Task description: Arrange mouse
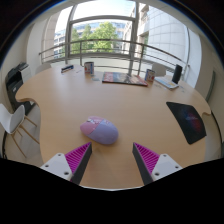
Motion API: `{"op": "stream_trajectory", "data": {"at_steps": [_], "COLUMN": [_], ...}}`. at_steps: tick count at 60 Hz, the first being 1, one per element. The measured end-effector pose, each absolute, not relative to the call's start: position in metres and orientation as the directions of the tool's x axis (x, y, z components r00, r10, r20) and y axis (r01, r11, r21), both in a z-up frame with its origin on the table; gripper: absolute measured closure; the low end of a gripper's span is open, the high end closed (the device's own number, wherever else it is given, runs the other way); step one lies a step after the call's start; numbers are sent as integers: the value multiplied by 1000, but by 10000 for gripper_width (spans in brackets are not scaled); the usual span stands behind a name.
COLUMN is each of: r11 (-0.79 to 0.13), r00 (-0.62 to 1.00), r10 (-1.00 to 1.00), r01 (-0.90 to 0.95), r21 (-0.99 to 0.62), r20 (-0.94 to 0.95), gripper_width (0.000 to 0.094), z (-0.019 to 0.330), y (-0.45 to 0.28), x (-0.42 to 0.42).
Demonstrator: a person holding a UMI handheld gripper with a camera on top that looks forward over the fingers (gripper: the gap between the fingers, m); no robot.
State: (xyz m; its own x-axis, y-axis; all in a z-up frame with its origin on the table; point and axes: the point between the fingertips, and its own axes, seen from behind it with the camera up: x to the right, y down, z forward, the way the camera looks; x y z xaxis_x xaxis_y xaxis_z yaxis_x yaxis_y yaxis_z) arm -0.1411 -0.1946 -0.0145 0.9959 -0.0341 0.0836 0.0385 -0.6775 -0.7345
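A pale lilac mouse (100,130) lies on the wooden table (130,105), just ahead of my left finger and a little left of the gap between the fingers. My gripper (112,158) is open and empty, its two magenta pads (78,157) set wide apart above the table. A dark mouse mat (188,120) with a reddish pattern lies to the right, beyond my right finger.
At the table's far edge stand a flat dark red item (124,78), small cups (89,68) and a dark speaker-like object (177,73). A white chair (12,120) stands at the left. Windows and a railing are beyond.
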Motion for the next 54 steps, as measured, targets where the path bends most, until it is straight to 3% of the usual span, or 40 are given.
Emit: {"op": "stream_trajectory", "data": {"at_steps": [21,24,31,42,48,54], "r11": [-651,-654,-646,-662,-611,-491], "r00": [996,998,1000,999,997,996], "r10": [14,16,20,31,70,88], "r01": [76,53,28,41,72,12], "r21": [-755,-755,-763,-748,-788,-871], "r20": [87,56,20,26,36,-35], "gripper_width": [112,151,357,482,493,494], "z": [-15,-17,-18,-14,27,116], "y": [-101,-93,-83,-81,-73,-65], "x": [-147,-150,-154,-155,-156,-140]}}
